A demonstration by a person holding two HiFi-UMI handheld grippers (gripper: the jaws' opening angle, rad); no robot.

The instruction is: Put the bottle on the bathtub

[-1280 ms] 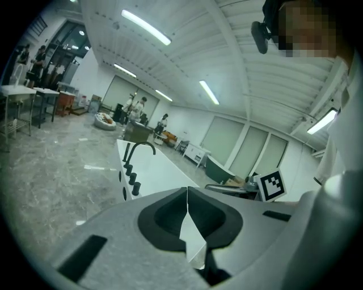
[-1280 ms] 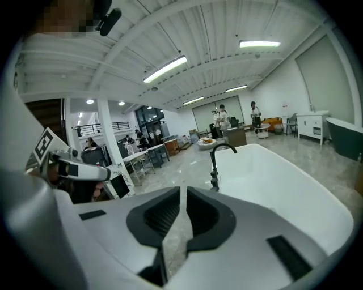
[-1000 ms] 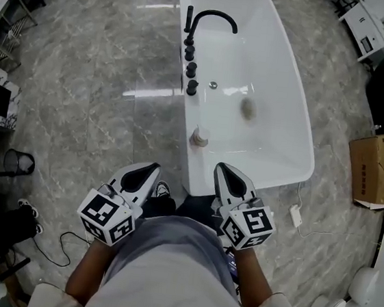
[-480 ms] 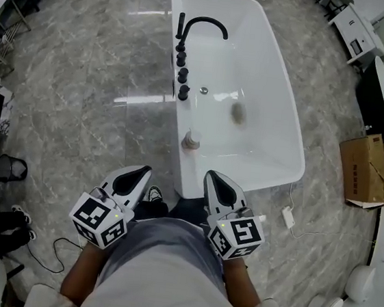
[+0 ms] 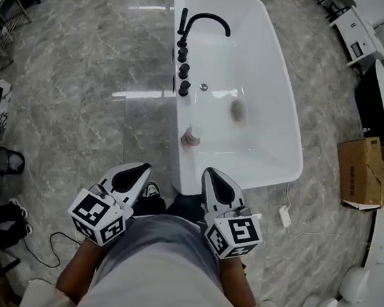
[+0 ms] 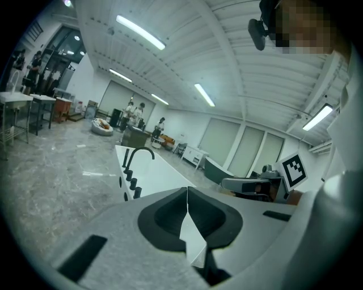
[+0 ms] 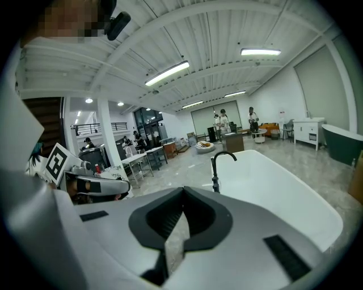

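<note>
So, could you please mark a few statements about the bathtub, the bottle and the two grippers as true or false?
1. The bottle sits on the rim of the bathtub. True.
2. The left gripper holds the bottle. False: it is shut and empty.
3. The right gripper is shut on nothing. True.
4. The faucet is white. False: it is black.
5. The cardboard box lies in the tub. False: it is on the floor beside it.

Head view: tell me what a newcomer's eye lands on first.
The white bathtub fills the upper middle, a black curved faucet on its far left rim. A small bottle stands on the near left rim. Below, the left gripper and right gripper are both shut and empty.
</note>
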